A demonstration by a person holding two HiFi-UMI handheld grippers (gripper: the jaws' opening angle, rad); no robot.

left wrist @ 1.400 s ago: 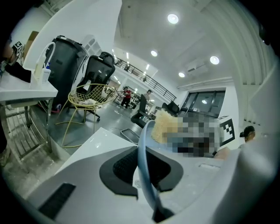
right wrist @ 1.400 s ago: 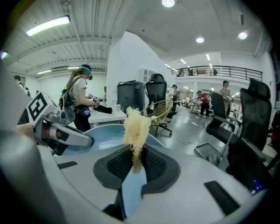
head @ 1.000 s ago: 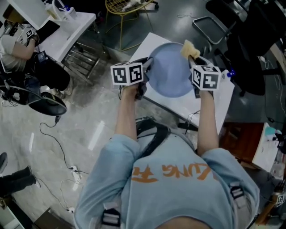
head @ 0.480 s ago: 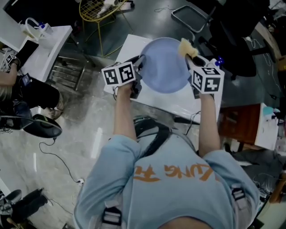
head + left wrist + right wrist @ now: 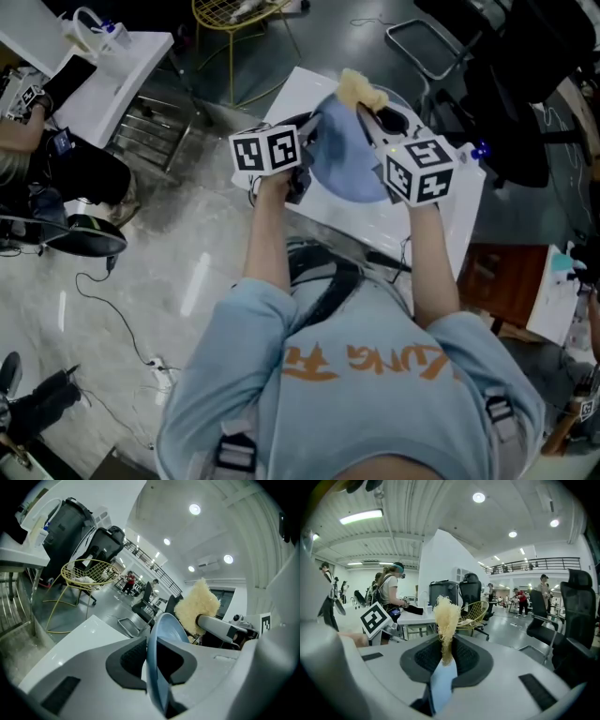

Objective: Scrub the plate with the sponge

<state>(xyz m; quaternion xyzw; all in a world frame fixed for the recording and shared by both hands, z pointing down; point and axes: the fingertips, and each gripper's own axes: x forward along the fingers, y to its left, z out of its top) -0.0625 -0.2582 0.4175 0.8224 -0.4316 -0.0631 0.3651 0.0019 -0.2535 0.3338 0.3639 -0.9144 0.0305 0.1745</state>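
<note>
The left gripper (image 5: pixel 157 660) fingers are pinching the blue plate (image 5: pixel 342 167) by its rim; the right gripper (image 5: pixel 443 660) fingers are pinching the yellow sponge (image 5: pixel 446 616).

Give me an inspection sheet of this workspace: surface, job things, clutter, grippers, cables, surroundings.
Surface: white table, under the plate.
Job's things: blue plate held tilted above the table; yellow sponge at its far rim.
Clutter: nothing seen.
Grippers: left gripper clamps the plate's rim; right gripper clamps the sponge.
Cables: cable on the floor.
Surroundings: yellow wire chair, white desk.
</note>
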